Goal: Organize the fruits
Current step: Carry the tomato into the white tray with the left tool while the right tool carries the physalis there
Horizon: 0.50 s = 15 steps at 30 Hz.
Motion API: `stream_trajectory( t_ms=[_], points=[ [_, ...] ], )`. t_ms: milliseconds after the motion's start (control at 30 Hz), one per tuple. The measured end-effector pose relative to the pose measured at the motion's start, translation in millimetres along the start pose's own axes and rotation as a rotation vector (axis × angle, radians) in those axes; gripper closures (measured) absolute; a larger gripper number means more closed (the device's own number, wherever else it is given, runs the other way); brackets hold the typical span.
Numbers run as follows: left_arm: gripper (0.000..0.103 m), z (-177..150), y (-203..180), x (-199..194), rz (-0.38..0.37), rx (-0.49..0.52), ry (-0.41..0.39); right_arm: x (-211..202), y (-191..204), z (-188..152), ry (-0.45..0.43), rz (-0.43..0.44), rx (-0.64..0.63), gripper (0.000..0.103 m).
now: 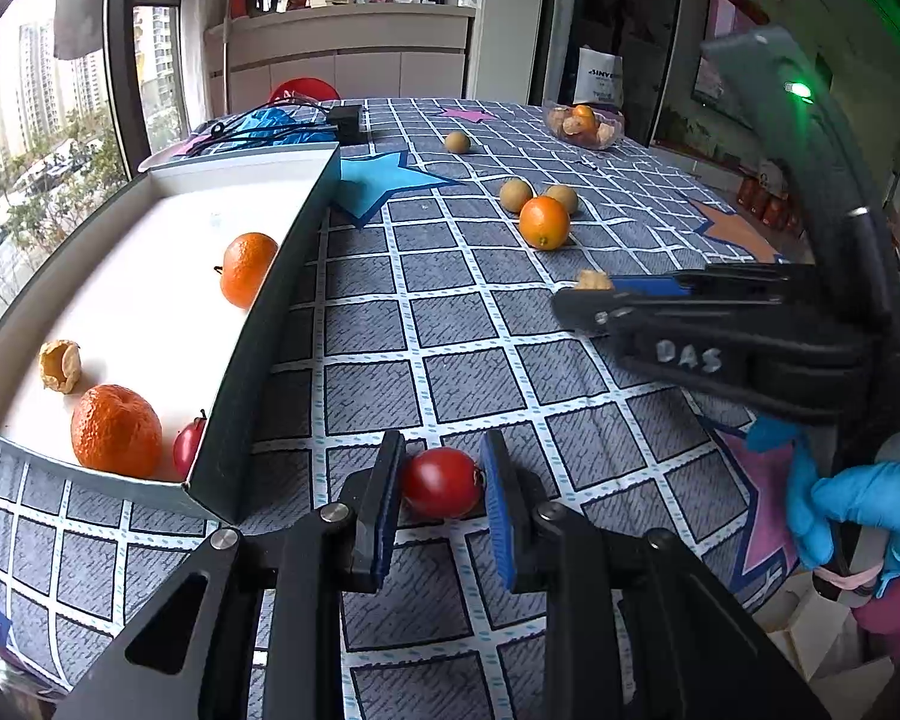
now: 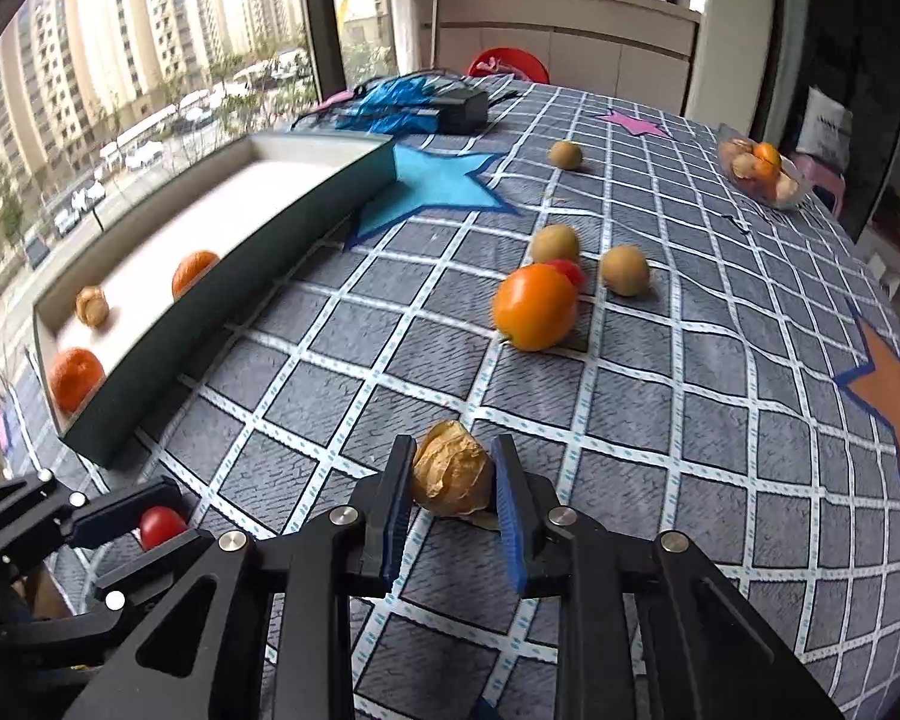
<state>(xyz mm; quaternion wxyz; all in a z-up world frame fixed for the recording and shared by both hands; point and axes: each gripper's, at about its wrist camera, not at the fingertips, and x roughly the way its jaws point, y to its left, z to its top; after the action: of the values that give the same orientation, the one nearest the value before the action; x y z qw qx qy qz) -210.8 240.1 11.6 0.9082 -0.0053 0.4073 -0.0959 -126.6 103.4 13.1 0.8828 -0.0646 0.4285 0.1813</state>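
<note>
Gripping a red cherry tomato point(image 1: 442, 482) between its pads, the left gripper point(image 1: 444, 495) sits just right of the tray's point(image 1: 282, 324) near corner, while the right gripper point(image 2: 453, 489) is clamped on a papery husked fruit point(image 2: 452, 468) over the checked tablecloth point(image 2: 660, 390).

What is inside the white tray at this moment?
The white tray holds two mandarins, a husked physalis and a cherry tomato half hidden by its dark wall; that wall covers the near corner.
</note>
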Motion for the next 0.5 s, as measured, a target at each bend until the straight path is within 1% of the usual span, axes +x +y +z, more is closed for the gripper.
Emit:
stream_trajectory(
  t_ms=[133, 267, 400, 500],
  points=[
    [0.075, 3.2, 3.1, -5.1, -0.008, -0.012, -0.014, -10.0, -7.2, 1.0, -0.009, 0.014, 0.023, 0.076],
    [0.075, 12.7, 8.4, -16.1, -0.007, -0.021, -0.05, -15.1, -10.9, 3.7, -0.012, 0.023, 0.043, 0.076],
    [0.075, 21.9, 20.7, -26.3, 0.02, -0.037, -0.089, -16.4, -10.4, 7.9, -0.014, 0.043, 0.057, 0.076],
    [0.075, 28.0, 37.3, -31.9, 0.048, -0.058, -0.111, -16.2, -5.3, 13.0, -0.014, 0.059, 0.056, 0.076]
  ],
)
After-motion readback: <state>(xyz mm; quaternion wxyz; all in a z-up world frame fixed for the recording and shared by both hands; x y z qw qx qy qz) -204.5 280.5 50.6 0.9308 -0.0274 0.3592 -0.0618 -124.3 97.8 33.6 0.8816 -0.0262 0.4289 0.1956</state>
